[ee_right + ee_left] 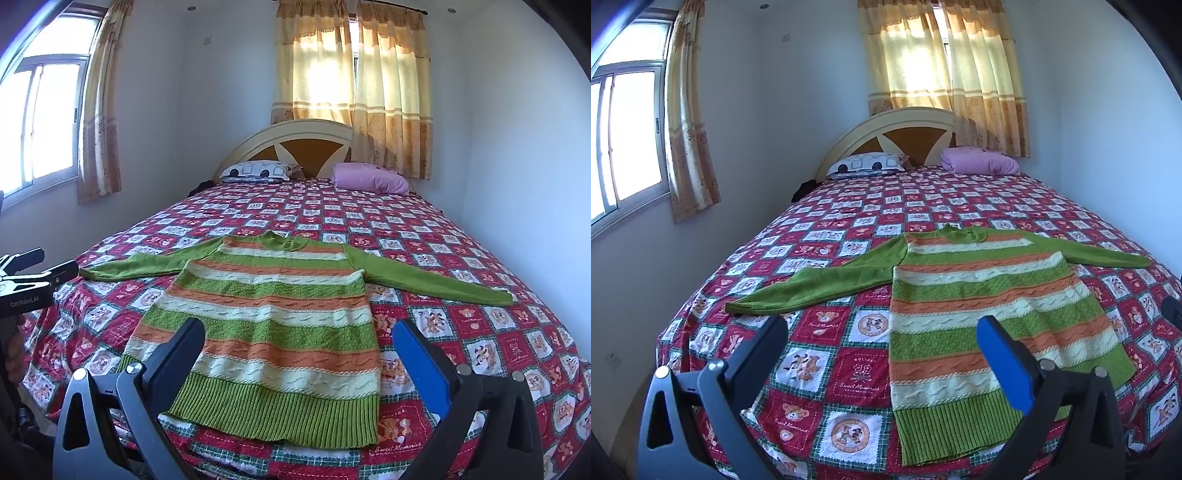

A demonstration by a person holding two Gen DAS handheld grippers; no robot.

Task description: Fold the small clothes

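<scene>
Both my left tool (882, 334) and right tool (299, 339) gape wide, holding nothing; the striped sweater (273, 317) lies flat mid-frame on the bed (424, 229); I'd pinch each sleeve cuff first, folding inward evenly.

Ahead of the left tool (882, 341), whose jaws stand wide with nothing between them, the red-and-white patchwork bedspread (849, 206) lies flat and bare on its left half. The green, orange and cream striped knitted sweater (979, 314) lies flat ahead and to its right, its sleeves stretched out to both sides across the way. The right tool (299, 347), equally wide and empty, hangs just above the sweater's hem. Far beyond both tools, the black-and-white patterned pillow (256, 170) and the folded pink blanket (369, 179) sit against the cream arched headboard (295, 142). The white wall (517, 166) closes the bed's right side.
</scene>
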